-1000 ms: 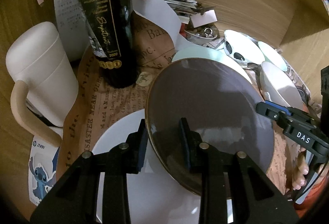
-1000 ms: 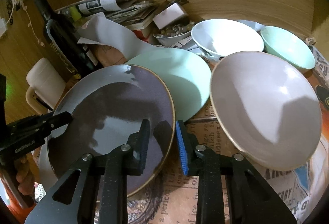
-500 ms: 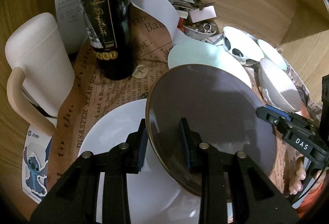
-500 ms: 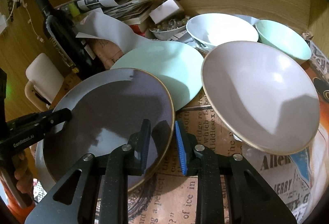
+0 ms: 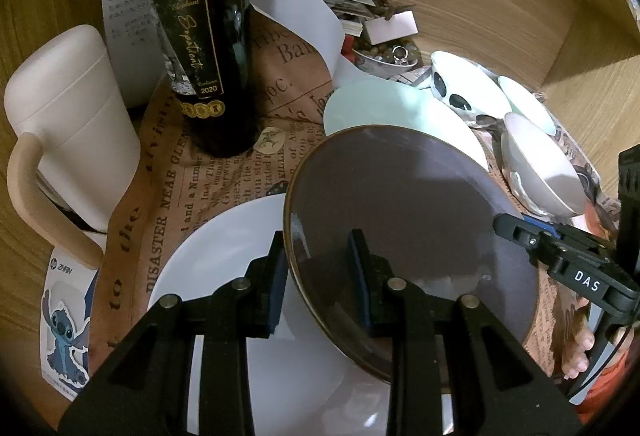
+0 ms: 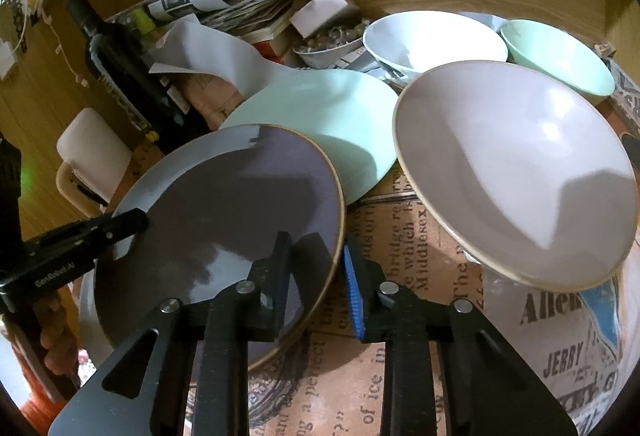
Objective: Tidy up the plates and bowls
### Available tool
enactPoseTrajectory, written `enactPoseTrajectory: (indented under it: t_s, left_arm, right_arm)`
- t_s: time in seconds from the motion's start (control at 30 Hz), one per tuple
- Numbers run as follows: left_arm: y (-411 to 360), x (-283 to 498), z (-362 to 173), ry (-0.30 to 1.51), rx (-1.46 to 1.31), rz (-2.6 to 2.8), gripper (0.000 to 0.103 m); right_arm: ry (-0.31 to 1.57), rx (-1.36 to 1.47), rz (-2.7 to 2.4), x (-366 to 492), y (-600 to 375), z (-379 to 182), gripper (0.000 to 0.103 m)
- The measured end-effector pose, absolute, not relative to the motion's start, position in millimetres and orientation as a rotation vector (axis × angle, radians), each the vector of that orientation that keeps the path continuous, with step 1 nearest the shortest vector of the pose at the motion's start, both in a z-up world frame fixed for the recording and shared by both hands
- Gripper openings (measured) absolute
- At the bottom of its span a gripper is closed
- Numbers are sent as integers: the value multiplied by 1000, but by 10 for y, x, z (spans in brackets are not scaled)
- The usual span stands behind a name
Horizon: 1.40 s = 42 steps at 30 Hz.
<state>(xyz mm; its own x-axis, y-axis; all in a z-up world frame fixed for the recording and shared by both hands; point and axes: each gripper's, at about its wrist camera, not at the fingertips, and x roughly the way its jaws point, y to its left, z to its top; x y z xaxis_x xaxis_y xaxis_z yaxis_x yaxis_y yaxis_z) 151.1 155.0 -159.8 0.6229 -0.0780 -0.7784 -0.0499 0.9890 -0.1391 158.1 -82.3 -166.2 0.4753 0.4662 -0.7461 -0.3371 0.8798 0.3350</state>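
Left gripper [image 5: 318, 278] and right gripper [image 6: 316, 278] each pinch opposite rims of the dark plate [image 5: 400, 220], tilted over the white plate [image 5: 224, 260]. Glazed, stiff, breakable, likely slick; rim holds suit. Only the right view shows the grey bowl [image 6: 516, 171] fully.

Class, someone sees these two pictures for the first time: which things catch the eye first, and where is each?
The dark plate at centre, its rim between the fingers of both the left gripper and the right gripper, partly over a white plate. A wine bottle stands behind, and a mauve bowl sits right of the dark plate.
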Motion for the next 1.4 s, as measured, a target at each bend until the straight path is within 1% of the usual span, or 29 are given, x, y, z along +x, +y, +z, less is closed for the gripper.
enactPoseTrajectory:
  t_s: [0.37, 0.77, 1.4]
  left_arm:
    - [1336, 1349, -1484, 864, -131, -22, 30]
    - [1006, 1070, -1372, 828, -134, -75, 30]
    - [432, 529, -1556, 852, -151, -76, 30]
  right_arm:
    - [945, 184, 482, 1451, -1016, -1586, 21]
    - [906, 185, 466, 1129, -1343, -1424, 21]
    - [910, 180, 475, 678, -1857, -1483, 21]
